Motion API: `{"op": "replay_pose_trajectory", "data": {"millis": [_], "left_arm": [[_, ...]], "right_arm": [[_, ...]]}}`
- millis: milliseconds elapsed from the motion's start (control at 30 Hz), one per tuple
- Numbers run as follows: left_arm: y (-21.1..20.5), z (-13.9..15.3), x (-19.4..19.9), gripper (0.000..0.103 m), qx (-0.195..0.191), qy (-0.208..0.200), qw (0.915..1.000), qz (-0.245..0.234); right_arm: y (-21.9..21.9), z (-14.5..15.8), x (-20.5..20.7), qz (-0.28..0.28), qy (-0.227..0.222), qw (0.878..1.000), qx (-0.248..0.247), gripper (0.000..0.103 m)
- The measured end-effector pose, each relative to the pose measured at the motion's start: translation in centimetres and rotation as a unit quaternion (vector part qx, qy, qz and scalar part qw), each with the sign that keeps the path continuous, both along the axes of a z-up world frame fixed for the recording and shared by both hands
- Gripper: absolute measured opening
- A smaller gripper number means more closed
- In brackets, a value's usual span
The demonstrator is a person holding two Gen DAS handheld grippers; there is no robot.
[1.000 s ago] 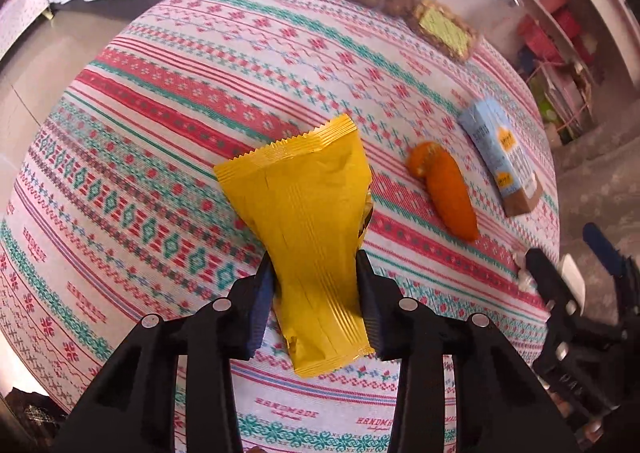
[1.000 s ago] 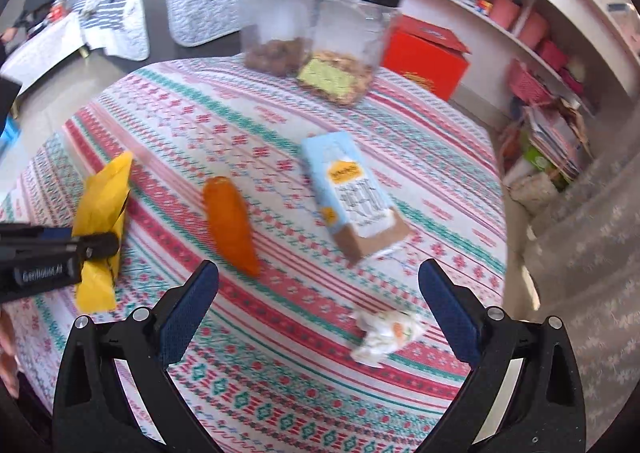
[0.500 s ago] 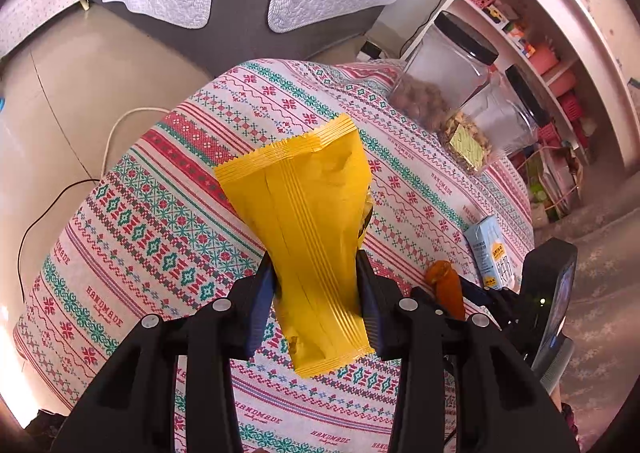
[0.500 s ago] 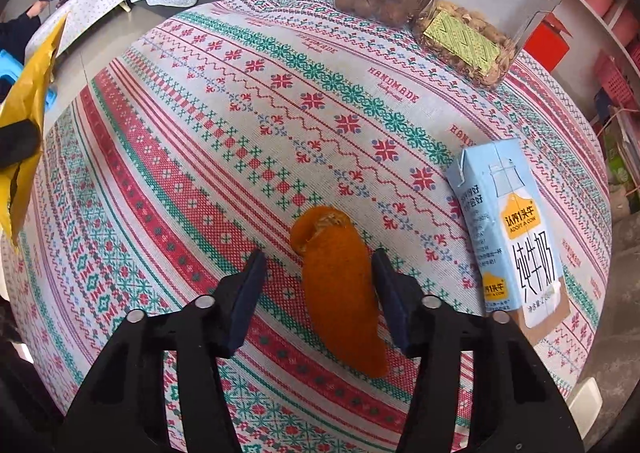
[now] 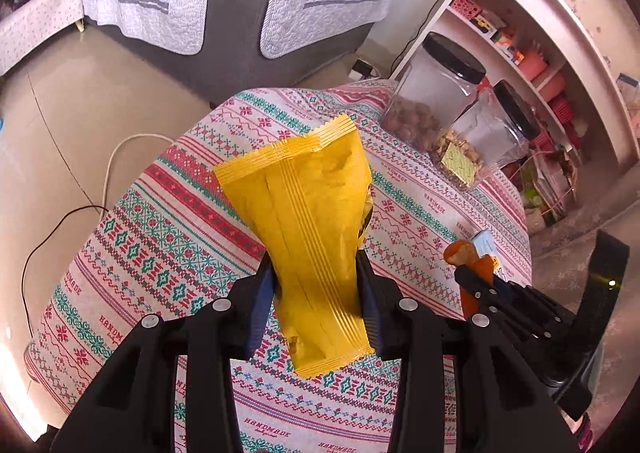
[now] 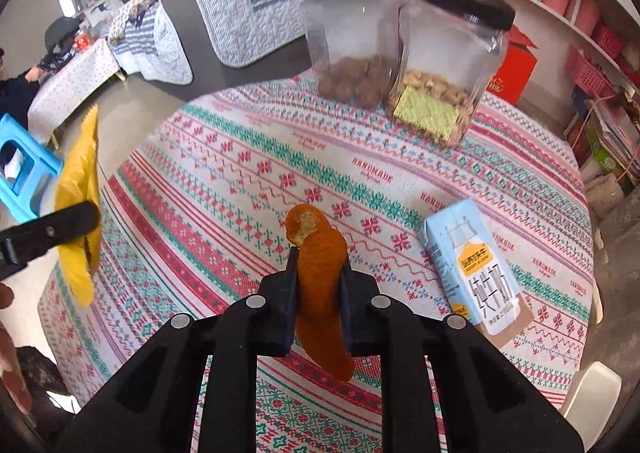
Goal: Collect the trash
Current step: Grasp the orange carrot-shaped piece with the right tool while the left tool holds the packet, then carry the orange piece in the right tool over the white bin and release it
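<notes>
- Counted: one crinkled yellow foil snack wrapper (image 5: 312,237), one curled orange strip of fruit peel (image 6: 322,277), one light-blue milk carton (image 6: 474,271) and two clear plastic jars with black lids (image 6: 352,37) (image 6: 452,53).
- The left gripper (image 5: 316,293) is clamped on the wrapper, its pads pinching the wrapper's narrow lower part, clear above the patterned red-and-green tablecloth (image 5: 168,253).
- The wrapper's long axis runs from 6 towards 12 o'clock in the left wrist view, with its crimped wide end at 12.
- The right gripper (image 6: 320,285) is closing on the peel, which sits between the pads and off the cloth.
- The peel's long axis runs from 6 to 12, with its curled pale tip at 12.
- The carton lies flat at 3 o'clock of the peel; the jars stand at 12 to 1 o'clock.
</notes>
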State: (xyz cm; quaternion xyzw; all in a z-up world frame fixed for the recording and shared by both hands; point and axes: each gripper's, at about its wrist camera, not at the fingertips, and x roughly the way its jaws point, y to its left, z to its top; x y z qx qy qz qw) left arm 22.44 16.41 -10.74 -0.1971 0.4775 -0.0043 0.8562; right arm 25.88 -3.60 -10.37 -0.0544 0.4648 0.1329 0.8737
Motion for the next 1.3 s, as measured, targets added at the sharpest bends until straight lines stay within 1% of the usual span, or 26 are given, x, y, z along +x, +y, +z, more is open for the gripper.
{"op": "replay_pose_trajectory", "data": {"millis": [133,233,300,467,600,733,967,1300], "left_arm": [[-1.0,1.5,-0.2,0.040,0.010,-0.034,0.9993,-0.009],[-1.8,2.7,-0.5,0.040,0.015,-0.058,0.9981,-0.015],[-2.3,3.5,-0.8,0.040,0.022,-0.075,0.9968,-0.018],[-4.3,5.2,-1.7,0.040,0.044,-0.115,0.9917,-0.035],[-6.3,5.9,-2.3,0.040,0.057,-0.137,0.9873,-0.055],[-9.0,6.1,-2.8,0.040,0.075,-0.153,0.9819,-0.083],[-13.1,6.2,-3.3,0.042,0.089,-0.169,0.9738,-0.123],[-17.9,6.3,-3.3,0.042,0.083,-0.175,0.9683,-0.158]], "right_arm": [[-1.4,3.0,-1.4,-0.018,-0.039,0.999,0.027,0.016],[-2.6,4.4,-1.8,-0.036,-0.061,0.997,0.041,0.016],[-3.5,4.7,-2.0,-0.047,-0.077,0.995,0.045,0.016],[-5.9,6.0,-4.4,-0.084,-0.123,0.988,0.051,0.016],[-8.1,6.0,-5.9,-0.122,-0.141,0.981,0.051,0.016],[-10.4,5.9,-7.2,-0.154,-0.163,0.974,0.039,0.017],[-13.8,5.9,-8.4,-0.197,-0.182,0.963,0.018,0.017],[-17.7,6.0,-9.9,-0.235,-0.188,0.954,-0.002,0.018]]}}
